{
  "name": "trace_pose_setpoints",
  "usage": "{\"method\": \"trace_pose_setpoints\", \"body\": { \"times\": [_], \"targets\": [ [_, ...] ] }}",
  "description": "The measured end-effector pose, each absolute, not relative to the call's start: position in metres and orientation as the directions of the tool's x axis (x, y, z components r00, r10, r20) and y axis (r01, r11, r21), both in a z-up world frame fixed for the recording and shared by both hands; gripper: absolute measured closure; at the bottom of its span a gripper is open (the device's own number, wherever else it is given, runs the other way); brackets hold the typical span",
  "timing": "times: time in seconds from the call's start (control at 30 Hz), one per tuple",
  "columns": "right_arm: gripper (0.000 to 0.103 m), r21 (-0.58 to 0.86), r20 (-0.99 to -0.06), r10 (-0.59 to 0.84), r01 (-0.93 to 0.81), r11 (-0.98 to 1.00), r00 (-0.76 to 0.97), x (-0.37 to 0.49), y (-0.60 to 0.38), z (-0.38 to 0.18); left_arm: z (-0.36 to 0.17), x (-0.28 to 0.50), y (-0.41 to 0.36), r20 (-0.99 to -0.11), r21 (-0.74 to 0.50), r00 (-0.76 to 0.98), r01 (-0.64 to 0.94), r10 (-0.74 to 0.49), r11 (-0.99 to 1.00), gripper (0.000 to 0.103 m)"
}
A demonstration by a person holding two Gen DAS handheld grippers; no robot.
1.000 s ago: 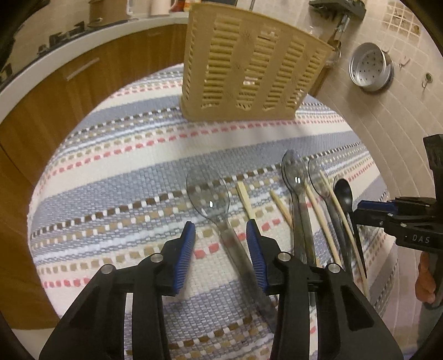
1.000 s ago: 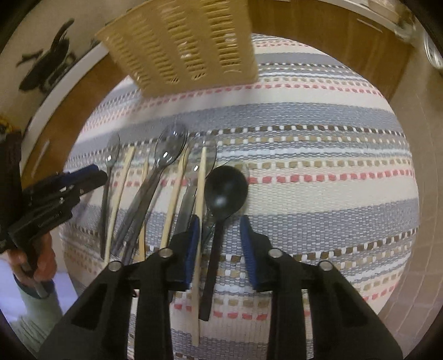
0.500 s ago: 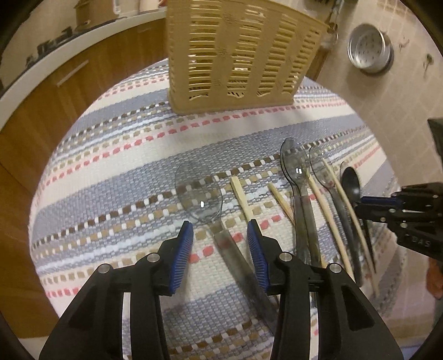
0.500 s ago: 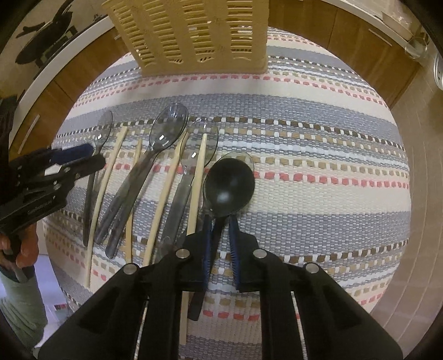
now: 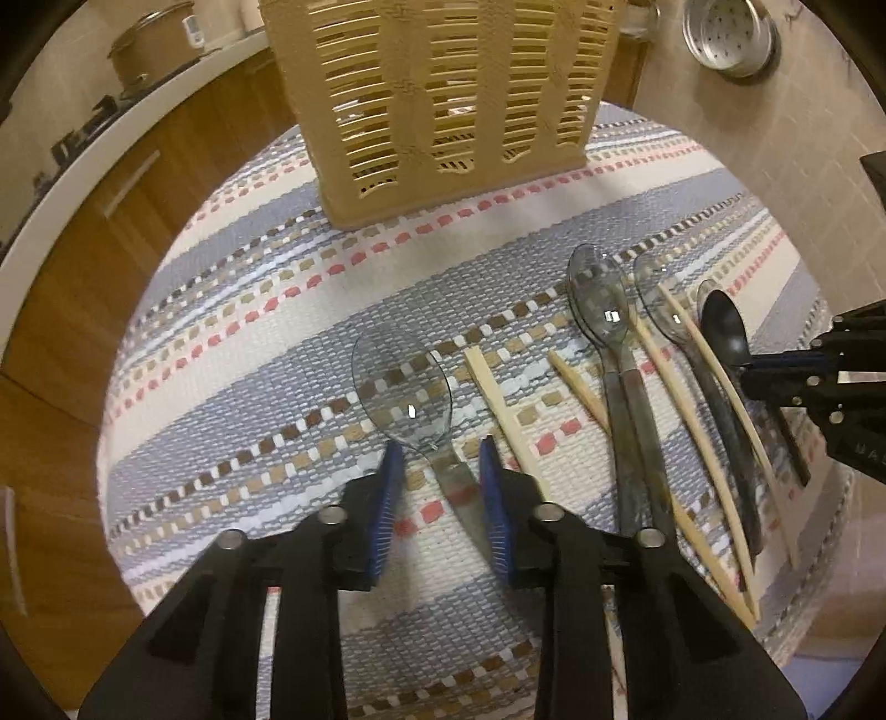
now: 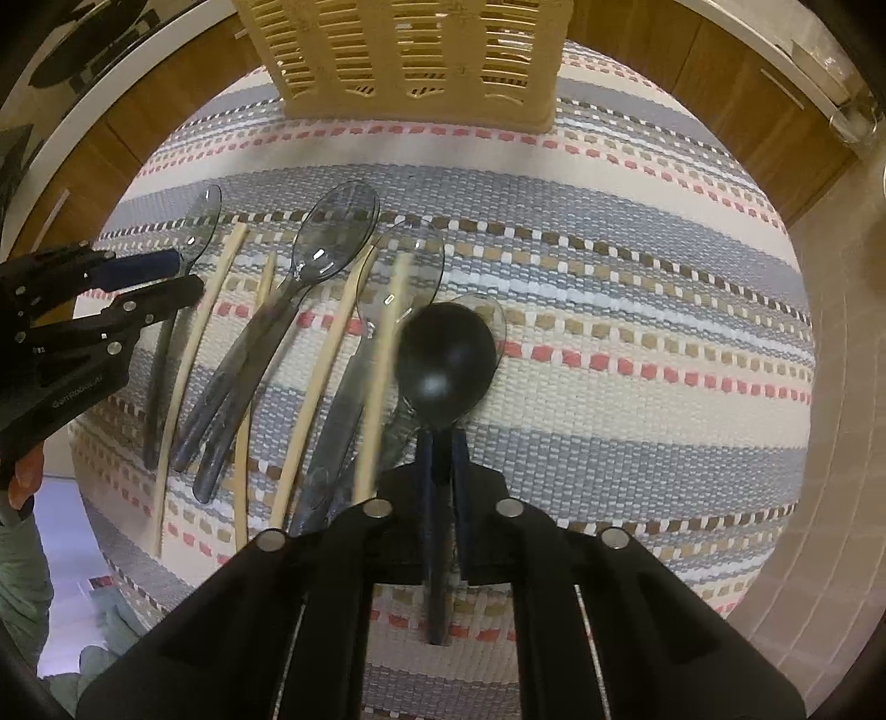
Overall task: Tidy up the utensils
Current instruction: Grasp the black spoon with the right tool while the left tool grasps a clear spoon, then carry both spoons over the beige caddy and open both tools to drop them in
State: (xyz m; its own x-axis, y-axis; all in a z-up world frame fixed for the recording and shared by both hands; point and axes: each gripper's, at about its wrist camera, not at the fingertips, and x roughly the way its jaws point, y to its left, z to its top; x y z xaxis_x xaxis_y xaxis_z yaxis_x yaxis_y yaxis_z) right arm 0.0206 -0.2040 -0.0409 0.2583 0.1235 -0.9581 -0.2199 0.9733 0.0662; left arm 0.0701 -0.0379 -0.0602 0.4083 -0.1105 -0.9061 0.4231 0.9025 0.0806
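Left wrist view first: the beige slotted utensil basket [image 5: 443, 105] stands upright at the far edge of the round table, on the striped woven cloth [image 5: 266, 354]. Through its slots I can make out only dark gaps and cloth pattern; whether anything sits inside, I cannot tell.

The left gripper [image 5: 443, 471] has just been closing, and its blue pads now flank the neck of a clear plastic spoon [image 5: 404, 393] lying alone at the left of the row. A sliver of cloth shows between pads and handle, so the jaws look narrowed around it, not pressing.

In the right wrist view, the right gripper [image 6: 441, 443] has its pads pinched tight on the handle of the black spoon [image 6: 446, 365], whose bowl overlaps a clear spoon beneath. Beside it, to the left, lie more clear spoons [image 6: 332, 238] and pale chopsticks [image 6: 310, 387], side by side and partly crossing.

Open cloth stretches between the utensil row and the basket, and the whole right half of the table is bare fabric. Wooden cabinets [image 5: 83, 266] ring the far side, with tiled floor [image 6: 819, 498] to the right, past the table's rim. A metal steamer pot [image 5: 725, 33] sits on the floor well apart from the table.
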Motion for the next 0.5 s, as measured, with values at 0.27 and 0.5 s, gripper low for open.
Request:
{"method": "trace_pose_setpoints", "body": {
  "times": [0.27, 0.5],
  "targets": [
    [0.098, 0.141, -0.904, 0.217, -0.223, 0.965, 0.368, 0.006, -0.231, -0.021, -0.047, 0.062, -0.017, -0.853, -0.060, 0.459, 0.386, -0.248, 0.921, 0.093],
    [0.098, 0.188, -0.755, 0.316, -0.272, 0.944, 0.575, -0.004, -0.240, 0.037, 0.021, 0.039, -0.003, -0.629, -0.177, 0.666, 0.380, -0.402, 0.908, 0.093]
  ]
}}
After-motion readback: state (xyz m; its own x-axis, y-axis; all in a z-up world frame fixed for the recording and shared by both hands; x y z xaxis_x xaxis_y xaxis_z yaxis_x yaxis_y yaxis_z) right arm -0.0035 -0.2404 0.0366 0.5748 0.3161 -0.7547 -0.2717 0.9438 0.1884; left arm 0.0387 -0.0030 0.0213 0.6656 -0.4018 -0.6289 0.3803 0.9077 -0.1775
